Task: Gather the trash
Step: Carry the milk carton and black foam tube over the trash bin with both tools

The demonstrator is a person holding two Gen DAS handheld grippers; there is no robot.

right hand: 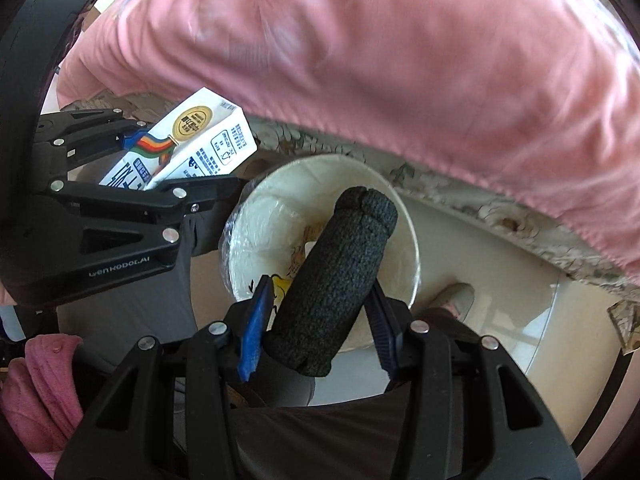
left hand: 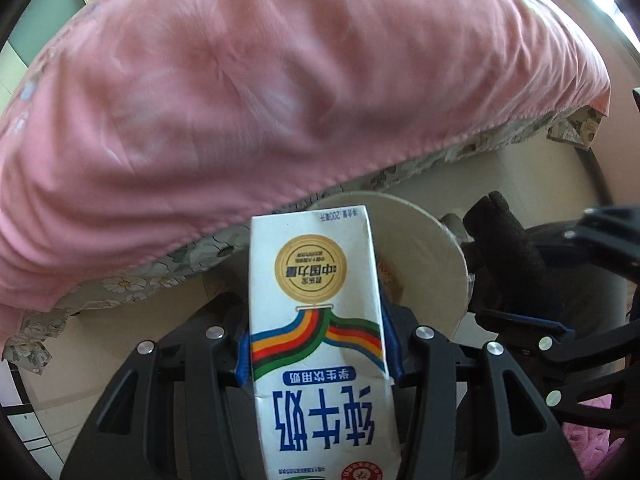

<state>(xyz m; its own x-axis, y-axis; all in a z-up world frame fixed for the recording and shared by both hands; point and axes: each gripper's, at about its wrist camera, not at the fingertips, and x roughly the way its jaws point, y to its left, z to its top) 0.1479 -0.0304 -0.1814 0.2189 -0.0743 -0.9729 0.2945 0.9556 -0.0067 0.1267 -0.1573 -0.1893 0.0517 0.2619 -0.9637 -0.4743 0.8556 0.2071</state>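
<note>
A white milk carton (left hand: 316,320) with a gold seal and rainbow stripes stands upright between my left gripper's (left hand: 316,350) blue pads, which are shut on its sides. The carton (right hand: 200,140) and left gripper (right hand: 160,168) also show at the left of the right wrist view. My right gripper (right hand: 318,320) is shut on a dark grey knitted roll (right hand: 336,276), seen too in the left wrist view as the roll (left hand: 504,236). Both items hang over a round white bin (right hand: 406,216) lined with clear plastic; the bin (left hand: 432,264) sits just behind the carton.
A bed with a pink sheet (left hand: 260,100) and a floral valance (right hand: 460,196) overhangs the bin. The floor (right hand: 500,280) is beige. A person's shoe (right hand: 456,296) and grey trouser leg (right hand: 320,440) stand by the bin. Pink fabric (right hand: 40,392) lies at the lower left.
</note>
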